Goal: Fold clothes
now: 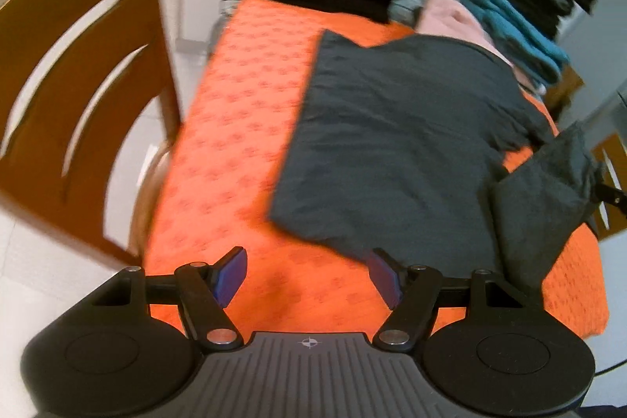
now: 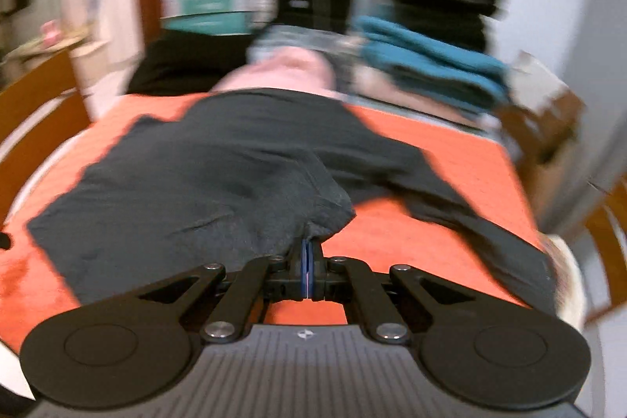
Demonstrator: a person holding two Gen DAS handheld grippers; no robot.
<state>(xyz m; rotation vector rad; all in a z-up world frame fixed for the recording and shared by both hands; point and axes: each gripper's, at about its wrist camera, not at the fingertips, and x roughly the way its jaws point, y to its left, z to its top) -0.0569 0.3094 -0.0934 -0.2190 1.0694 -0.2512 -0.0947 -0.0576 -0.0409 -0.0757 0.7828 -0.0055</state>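
A dark grey cotton T-shirt (image 1: 392, 140) lies spread on the orange patterned table (image 1: 243, 128). The right gripper (image 2: 308, 261) pinches its bunched edge; the left gripper (image 1: 309, 277) hovers with jaws apart. No writing is legible.

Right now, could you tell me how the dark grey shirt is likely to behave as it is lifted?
The dark grey shirt will probably sag limply: it bunches at the shut right gripper. Thin and wrinkled, it is likely light. It may drag along the orange tablecloth.

blurred folded stack (image 2: 431, 38), chair (image 1: 78, 85) cropped
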